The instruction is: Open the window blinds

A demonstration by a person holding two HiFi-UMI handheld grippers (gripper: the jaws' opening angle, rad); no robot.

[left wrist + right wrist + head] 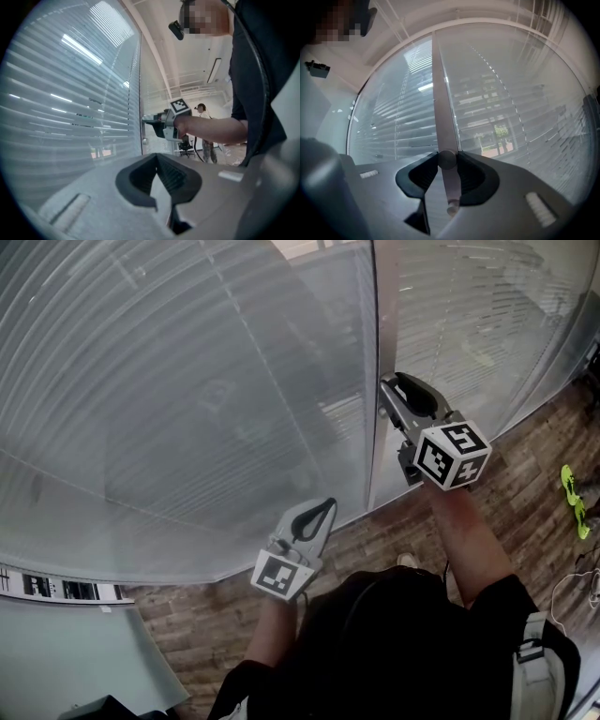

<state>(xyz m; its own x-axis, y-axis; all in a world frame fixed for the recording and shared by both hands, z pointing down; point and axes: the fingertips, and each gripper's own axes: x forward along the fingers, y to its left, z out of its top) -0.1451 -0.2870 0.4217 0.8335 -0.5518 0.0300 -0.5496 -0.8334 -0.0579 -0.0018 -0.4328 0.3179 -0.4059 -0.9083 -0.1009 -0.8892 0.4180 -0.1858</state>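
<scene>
Horizontal slatted blinds (187,381) hang behind glass panes, split by a grey upright frame post (372,334). A small round knob (446,159) with a thin rod below it sits on that post. My right gripper (386,390) reaches level to the post and is shut on the knob, whose sides its pads (471,174) press. The same gripper (146,120) shows at the post in the left gripper view. My left gripper (317,514) hangs lower, away from the glass, shut and empty (157,158). Greenery outside shows between the slats right of the post.
Wood-plank floor (525,474) runs along the foot of the glass. A yellow-green object (574,498) and a pale cable (574,589) lie at the right. A pale cabinet top (75,652) stands at the lower left. Behind, a person (206,136) stands near an office chair (186,146).
</scene>
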